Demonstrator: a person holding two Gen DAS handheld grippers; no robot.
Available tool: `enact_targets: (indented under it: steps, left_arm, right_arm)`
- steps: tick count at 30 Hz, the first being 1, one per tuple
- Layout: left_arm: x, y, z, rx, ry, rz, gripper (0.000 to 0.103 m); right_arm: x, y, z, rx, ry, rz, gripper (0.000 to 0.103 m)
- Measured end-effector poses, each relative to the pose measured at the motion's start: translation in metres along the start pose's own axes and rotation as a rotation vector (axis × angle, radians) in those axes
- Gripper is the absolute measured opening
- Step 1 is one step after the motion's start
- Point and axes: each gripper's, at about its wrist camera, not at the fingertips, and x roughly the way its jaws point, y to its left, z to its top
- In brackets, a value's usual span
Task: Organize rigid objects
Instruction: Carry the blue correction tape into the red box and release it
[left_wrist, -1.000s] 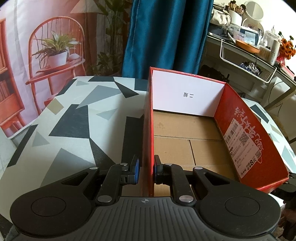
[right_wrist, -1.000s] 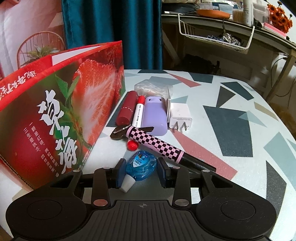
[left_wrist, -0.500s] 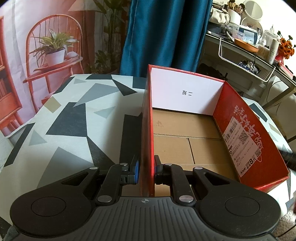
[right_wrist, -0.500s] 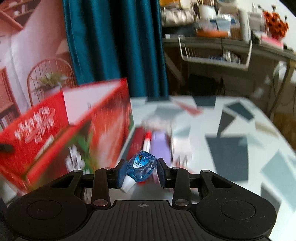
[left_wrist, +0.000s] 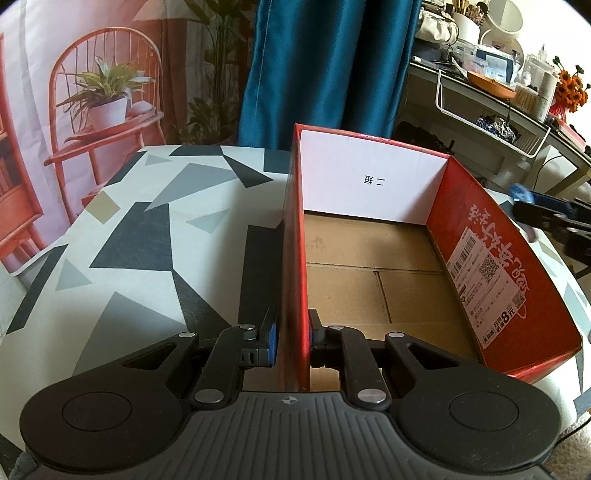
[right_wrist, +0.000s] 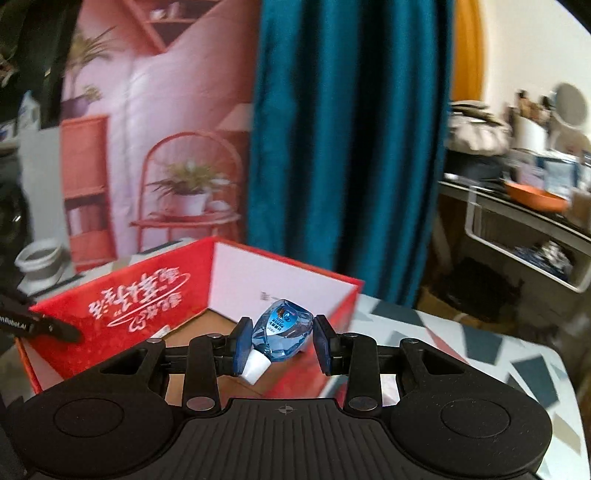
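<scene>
One red box (left_wrist: 480, 266), its wall clamped in left jaws; right jaws grip one blue correction-tape dispenser (right_wrist: 284, 328).

The right wrist view is smeared on its right side: the shelf (right_wrist: 532, 236) and its clutter cannot be made out. There the left gripper (right_wrist: 40, 325) is cut off by the left edge, and the red box (right_wrist: 122, 306) has its near part hidden behind the gripper body. In the left wrist view the right gripper (left_wrist: 546, 210) is a blurred shape at the right edge, its jaws unreadable; small print on the box's label (left_wrist: 484, 273) is illegible.
</scene>
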Motion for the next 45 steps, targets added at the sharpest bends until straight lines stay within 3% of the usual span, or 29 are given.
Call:
enact_targets:
  steps: [6,17,25,31,36,40,45]
  left_arm:
    - [0.001,0.0,-0.001,0.008,0.002,0.0,0.016]
    - [0.003,-0.001,0.0,0.012,0.015,0.006,0.016]
    - [0.003,-0.001,-0.001,0.013,0.015,0.009,0.016]
    - [0.003,-0.002,-0.001,0.012,0.016,0.013,0.016]
    - [0.002,-0.003,-0.001,0.01,0.017,0.017,0.017]
    - [0.002,-0.002,-0.001,0.008,0.017,0.015,0.017]
    - [0.003,-0.003,-0.001,0.008,0.017,0.018,0.017]
  right_arm:
    - [0.02,0.02,-0.004,-0.061,0.052,0.047,0.033]
    - [0.024,0.022,-0.015,-0.062,0.063,0.038,0.033]
    - [0.018,0.019,-0.016,-0.001,0.035,0.03,0.035]
    - [0.0,0.009,-0.012,0.082,-0.037,-0.018,0.039]
    - [-0.028,-0.003,-0.021,0.185,-0.135,-0.13,0.064]
    - [-0.042,-0.014,-0.037,0.252,-0.123,-0.285,0.099]
    - [-0.047,-0.031,-0.066,0.355,-0.054,-0.444,0.102]
